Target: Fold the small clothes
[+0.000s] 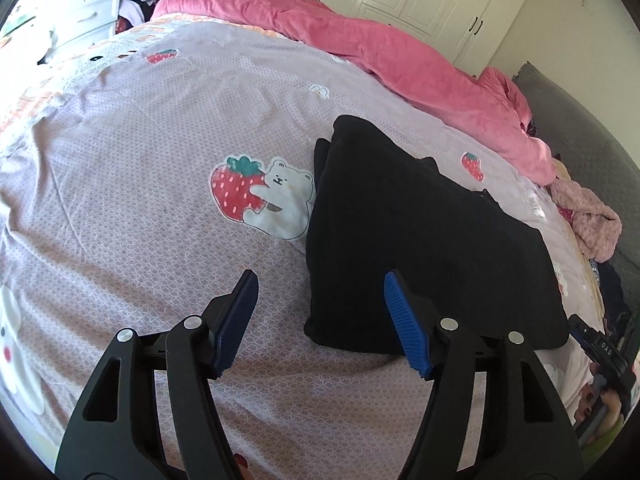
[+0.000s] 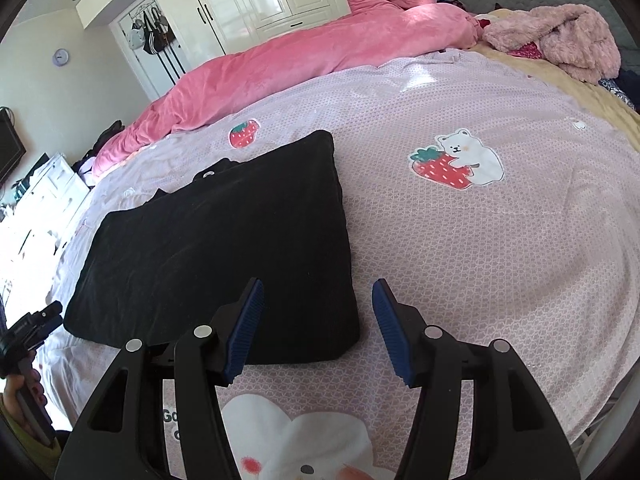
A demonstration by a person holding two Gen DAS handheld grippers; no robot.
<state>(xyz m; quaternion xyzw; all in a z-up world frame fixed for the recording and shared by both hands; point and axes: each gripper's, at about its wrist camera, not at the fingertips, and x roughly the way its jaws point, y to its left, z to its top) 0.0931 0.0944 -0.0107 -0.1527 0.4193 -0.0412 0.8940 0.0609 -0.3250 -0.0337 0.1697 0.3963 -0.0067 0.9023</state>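
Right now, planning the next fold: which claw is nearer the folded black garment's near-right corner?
Right. The right claw frames that corner of the black garment; the left claw is at the near-left corner.

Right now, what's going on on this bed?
A person is folding small clothes with a handheld gripper in each hand. A black garment lies folded into a rough rectangle on the lilac strawberry-and-bear bedsheet. The left gripper hangs over its near left corner and the right gripper over its near right corner. Both have their jaws open, with nothing pinched. A pink duvet is bunched along the far side of the bed.
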